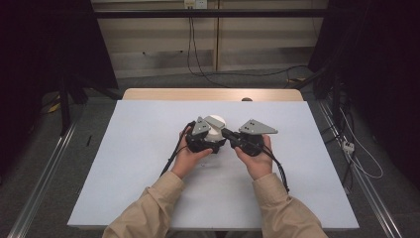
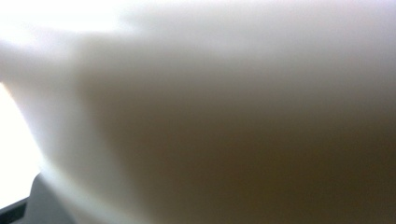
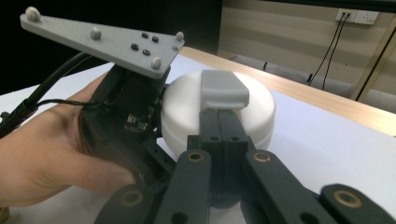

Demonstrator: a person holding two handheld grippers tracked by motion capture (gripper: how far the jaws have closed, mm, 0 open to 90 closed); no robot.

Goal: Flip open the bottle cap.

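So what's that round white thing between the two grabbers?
On the big white table, look to the middle, between both hands. There sits a round white container, squat like a drum, with a grey tab on top that the right gripper pinches. Nothing else there is white and round.

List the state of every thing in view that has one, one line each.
White round container: upright on the table, gripped between the two claws.
Grey tab: on top of the container, clamped by the right claw.
Left claw: pressed against the container; jaws hidden, open or shut unclear.
Right claw: shut on the grey tab.
Table: covered by a white sheet.
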